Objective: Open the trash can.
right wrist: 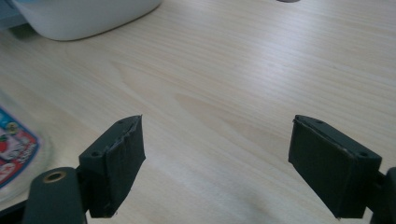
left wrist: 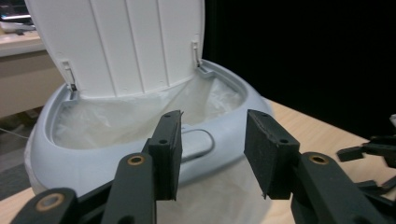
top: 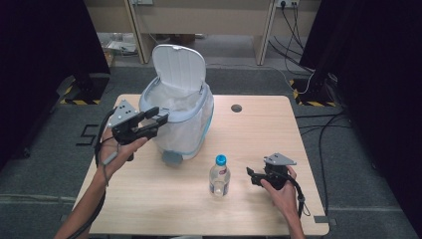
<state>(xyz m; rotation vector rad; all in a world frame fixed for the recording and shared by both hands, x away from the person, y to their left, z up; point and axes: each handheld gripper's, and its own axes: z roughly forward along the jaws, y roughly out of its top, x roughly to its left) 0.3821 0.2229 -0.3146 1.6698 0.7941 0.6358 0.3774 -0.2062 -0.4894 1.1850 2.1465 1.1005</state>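
Bottle (top: 219,175) upright on the table (top: 164,209), in front of the lidded bin (top: 178,107), lid up. Right gripper (top: 254,175) just beside the bottle, jaws spread wide; left gripper (top: 158,117) at the bin rim, jaws also apart. Best closed squarely on the bottle's body, low and level, before lifting.

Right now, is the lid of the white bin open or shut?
Open. The lid stands upright behind the bin rim, and the liner bag inside shows.
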